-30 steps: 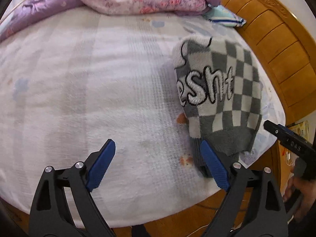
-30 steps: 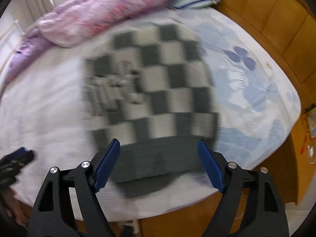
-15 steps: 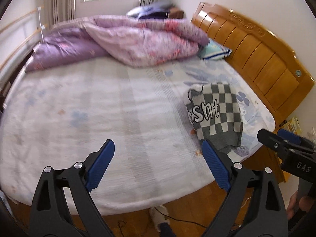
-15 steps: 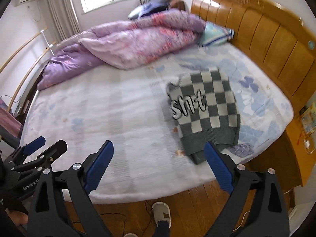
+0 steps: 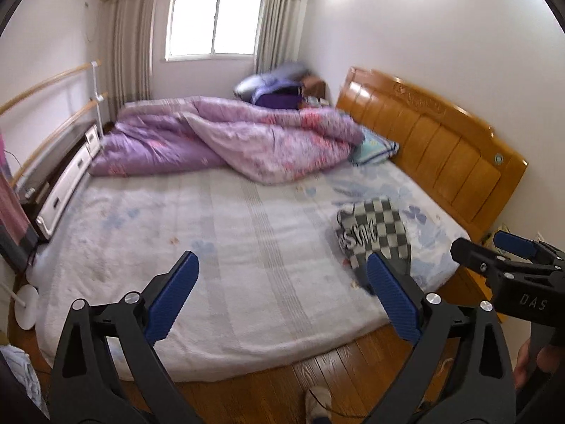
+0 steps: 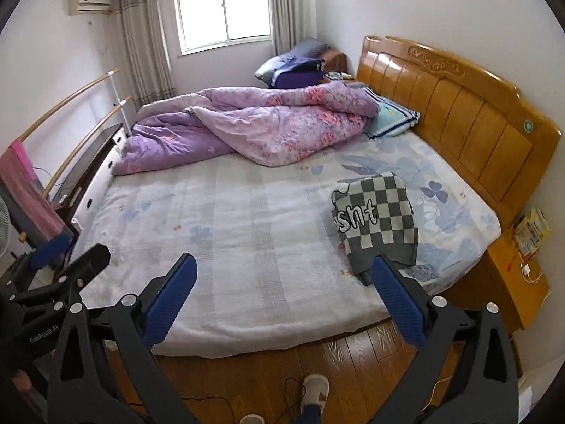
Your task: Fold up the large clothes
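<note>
A grey and white checkered sweater (image 6: 378, 221) with white lettering lies folded on the bed (image 6: 247, 233), near its front right corner; it also shows in the left wrist view (image 5: 374, 233). My left gripper (image 5: 282, 296) is open and empty, held back from the bed above the floor. My right gripper (image 6: 282, 296) is open and empty, also well back from the bed. Each gripper shows at the edge of the other's view.
A purple quilt (image 6: 254, 127) is heaped at the far side of the bed, with a pillow (image 6: 392, 120) by the wooden headboard (image 6: 459, 106). A nightstand (image 6: 519, 279) stands at the right. Wooden floor (image 6: 317, 364) and a slippered foot (image 6: 314, 392) are below.
Both grippers have pulled far back and up from the sweater, so the whole bed and room now show. The sweater stays folded on the bed.
</note>
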The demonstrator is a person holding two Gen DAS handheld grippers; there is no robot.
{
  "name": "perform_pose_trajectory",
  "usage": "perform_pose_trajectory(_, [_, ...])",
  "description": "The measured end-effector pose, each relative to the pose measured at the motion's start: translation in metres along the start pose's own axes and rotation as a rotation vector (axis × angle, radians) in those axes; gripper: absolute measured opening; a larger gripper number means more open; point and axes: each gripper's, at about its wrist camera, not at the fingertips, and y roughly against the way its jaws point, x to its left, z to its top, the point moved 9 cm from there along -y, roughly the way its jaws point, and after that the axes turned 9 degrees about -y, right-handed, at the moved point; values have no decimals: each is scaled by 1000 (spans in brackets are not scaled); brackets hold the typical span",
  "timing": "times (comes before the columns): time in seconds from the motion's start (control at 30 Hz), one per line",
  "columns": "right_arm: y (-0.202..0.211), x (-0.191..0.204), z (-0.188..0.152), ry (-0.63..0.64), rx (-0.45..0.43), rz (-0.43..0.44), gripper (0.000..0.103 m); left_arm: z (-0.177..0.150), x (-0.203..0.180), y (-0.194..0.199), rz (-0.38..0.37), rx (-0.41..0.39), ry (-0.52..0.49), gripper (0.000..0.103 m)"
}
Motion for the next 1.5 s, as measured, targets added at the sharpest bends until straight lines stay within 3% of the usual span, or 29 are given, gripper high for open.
perform_pose_trajectory(0.17, [38,13,4,57,-44,23,95,13,-3,45,19,-40,3,97])
perform_pose_trajectory(0.37, [78,10,10,107,-93,81,95,26,-16,95,93,-87,3,97])
perform_pose_trajectory(0.67, [134,-23,14,169,-142,171,95,33,-78,151,180,-119,50,97])
perform_pose_trajectory(1.03, [186,-52,17,190,-207,239,95,42,-132,197,259,-170,16,97])
perform_pose_trajectory(1.5, [205,-60,23,187,-277,256,95,46,-139,214,301,-210,36,97])
